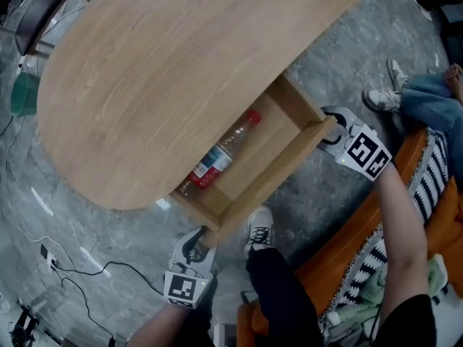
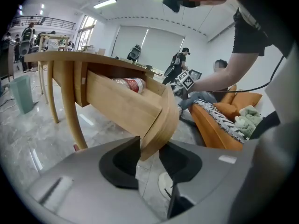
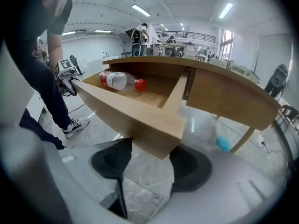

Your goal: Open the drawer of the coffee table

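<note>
The oval wooden coffee table has its drawer pulled out toward me, with a clear plastic bottle with a red cap lying inside. My left gripper is shut on the left end of the drawer front; the wooden corner sits between its black pads. At the other end, my right gripper is shut on the front's right corner. The bottle also shows in the right gripper view, and in the left gripper view the bottle peeks over the front.
An orange sofa with a striped blanket stands close behind me, and my shoe is just below the drawer. Another seated person's feet are at the right. Cables cross the marble floor at the left, near a green bin.
</note>
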Demonstrator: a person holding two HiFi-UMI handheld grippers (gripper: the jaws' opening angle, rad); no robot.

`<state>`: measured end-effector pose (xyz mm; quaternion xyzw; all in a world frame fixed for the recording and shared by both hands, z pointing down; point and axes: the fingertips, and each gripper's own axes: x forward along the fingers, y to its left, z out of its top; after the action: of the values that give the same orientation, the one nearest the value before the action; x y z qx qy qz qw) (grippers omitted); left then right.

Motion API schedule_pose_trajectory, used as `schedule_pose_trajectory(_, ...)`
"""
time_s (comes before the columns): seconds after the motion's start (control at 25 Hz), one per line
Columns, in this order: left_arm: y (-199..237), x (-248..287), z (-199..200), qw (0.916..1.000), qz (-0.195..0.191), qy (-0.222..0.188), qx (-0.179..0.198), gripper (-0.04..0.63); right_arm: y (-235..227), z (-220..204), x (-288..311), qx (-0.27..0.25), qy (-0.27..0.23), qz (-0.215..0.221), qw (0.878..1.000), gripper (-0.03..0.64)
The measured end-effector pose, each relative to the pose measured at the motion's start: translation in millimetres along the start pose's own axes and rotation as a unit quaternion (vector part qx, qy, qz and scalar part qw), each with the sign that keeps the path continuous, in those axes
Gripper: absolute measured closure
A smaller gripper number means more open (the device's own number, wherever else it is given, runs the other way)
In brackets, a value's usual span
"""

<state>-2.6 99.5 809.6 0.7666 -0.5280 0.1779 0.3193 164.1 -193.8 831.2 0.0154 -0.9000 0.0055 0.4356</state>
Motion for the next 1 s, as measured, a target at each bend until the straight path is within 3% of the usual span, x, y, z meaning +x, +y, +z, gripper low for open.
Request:
schedule_pose_trajectory(0.28,-14.1,3.1,-15.3,0.9994,-0.018,0.022,0.021,0.468,11.2,-18.8,-5.0,0.013,0.007,-0.011,1.0,0.368)
schedule_pose_trajectory(0.56,-24.0,5.0,-24.1,0.9994,-0.01,0.032,0.006,0.468,17.5,-30.3,-6.5,0.009,0.026,-0.003,1.0,0.368)
schedule_pose_trajectory(0.68,-32.2,6.9,-31.9,0.9986,-0.019,0.038,0.032,0.468,25.5,-42.4,-7.9,0.014,0.035,0.001,0.999,0.368)
schedule_pose_trajectory(1.0,-29.5,6.6,-35.8,0.998,-0.026,0.032,0.048,0.457,26.0,-47.4,-8.0,0.044,0.025,-0.016,0.999,0.368)
